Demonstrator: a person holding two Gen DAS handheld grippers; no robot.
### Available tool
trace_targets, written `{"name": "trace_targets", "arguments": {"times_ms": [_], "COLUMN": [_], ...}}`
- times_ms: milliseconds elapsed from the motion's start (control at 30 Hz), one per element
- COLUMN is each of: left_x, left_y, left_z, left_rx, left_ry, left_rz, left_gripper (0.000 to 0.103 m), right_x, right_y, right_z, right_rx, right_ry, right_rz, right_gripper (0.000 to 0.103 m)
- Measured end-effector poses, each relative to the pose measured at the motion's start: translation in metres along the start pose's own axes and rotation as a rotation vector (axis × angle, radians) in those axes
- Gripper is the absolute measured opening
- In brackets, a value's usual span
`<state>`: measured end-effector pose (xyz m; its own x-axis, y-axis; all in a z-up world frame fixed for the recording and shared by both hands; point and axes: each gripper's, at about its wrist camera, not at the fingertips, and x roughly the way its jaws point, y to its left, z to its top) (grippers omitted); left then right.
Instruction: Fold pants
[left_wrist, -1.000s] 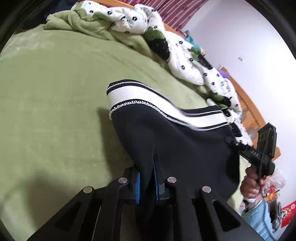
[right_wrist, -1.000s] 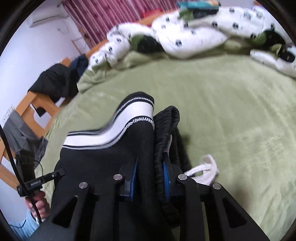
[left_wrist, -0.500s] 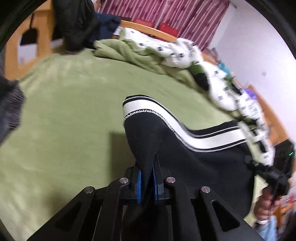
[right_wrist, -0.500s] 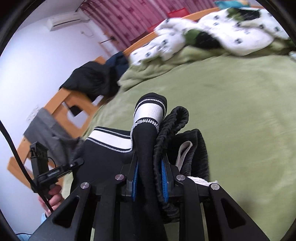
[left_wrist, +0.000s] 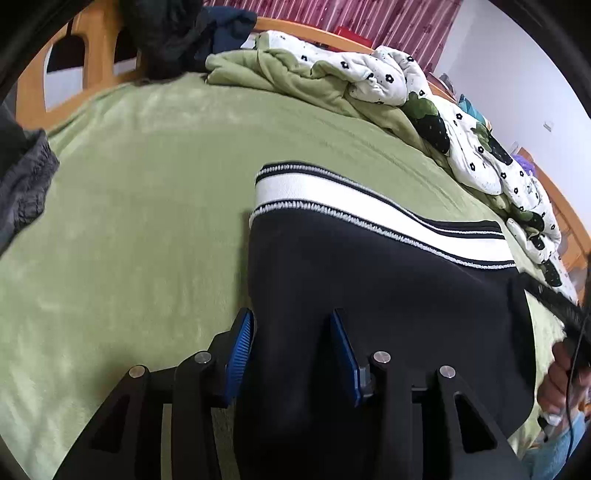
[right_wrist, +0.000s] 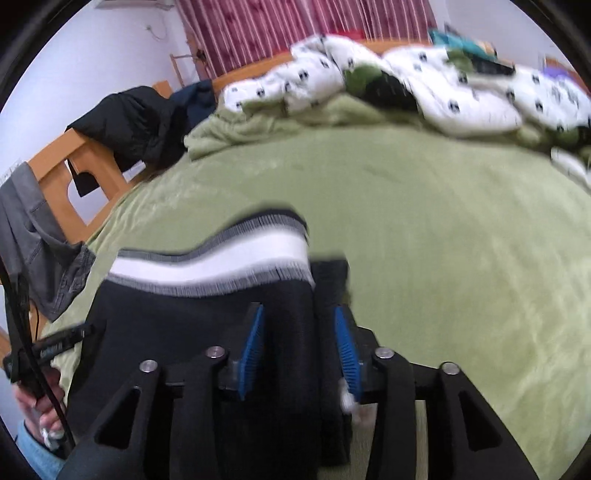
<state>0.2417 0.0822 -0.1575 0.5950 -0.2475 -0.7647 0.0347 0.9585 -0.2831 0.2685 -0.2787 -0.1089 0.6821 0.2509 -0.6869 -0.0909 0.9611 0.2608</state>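
Observation:
Black pants (left_wrist: 388, 295) with a white and black striped cuff band (left_wrist: 332, 199) lie folded on the green bed cover; they also show in the right wrist view (right_wrist: 207, 314). My left gripper (left_wrist: 291, 332) is open, its blue pads on either side of the black cloth at the fold's near left end. My right gripper (right_wrist: 299, 332) is open too, its pads apart around the cloth at the near right end, beside the bunched waistband (right_wrist: 328, 273). The right wrist view is motion-blurred.
The green bed cover (left_wrist: 147, 221) spreads to the left and far side. A rumpled white patterned duvet (left_wrist: 443, 122) lies along the far edge. Dark clothes (right_wrist: 140, 118) hang on the wooden bed frame (right_wrist: 74, 177). Grey cloth (left_wrist: 22, 177) lies at the left edge.
Both grippers were shut on the pants and have opened. The pants have come down flatter onto the bed. Both cameras swung toward the headboard.

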Motion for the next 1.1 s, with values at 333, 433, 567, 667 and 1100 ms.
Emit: {"name": "trace_targets", "arguments": {"times_ms": [333,433,567,667,1100], "left_x": [-0.009,-0.024,-0.024,-0.027,0.048], "left_y": [0.011,0.006,-0.007,-0.012,-0.07], "left_z": [-0.003,-0.003,-0.004,-0.003,0.048], "left_rx": [-0.013,0.013,0.058,0.08,0.207], "left_ry": [-0.046,-0.075,-0.062,-0.075,-0.011], "left_rz": [-0.022,-0.083,-0.107,-0.058,0.044], "left_gripper": [0.045,0.045,0.045,0.045,0.046], "right_x": [0.026,-0.002,0.043,0.035,0.062], "right_y": [-0.009,-0.015,-0.026,-0.036,0.03], "right_z": [0.024,0.029,0.017,0.022,0.015], "right_rx": [0.029,0.023,0.018,0.098,-0.151], "right_ry": [0.049,-0.014,0.104,0.085,0.005], "right_rz": [0.1,0.125,-0.02,0.028,-0.025], "right_gripper": [0.016,0.016,0.022,0.03,0.029]}}
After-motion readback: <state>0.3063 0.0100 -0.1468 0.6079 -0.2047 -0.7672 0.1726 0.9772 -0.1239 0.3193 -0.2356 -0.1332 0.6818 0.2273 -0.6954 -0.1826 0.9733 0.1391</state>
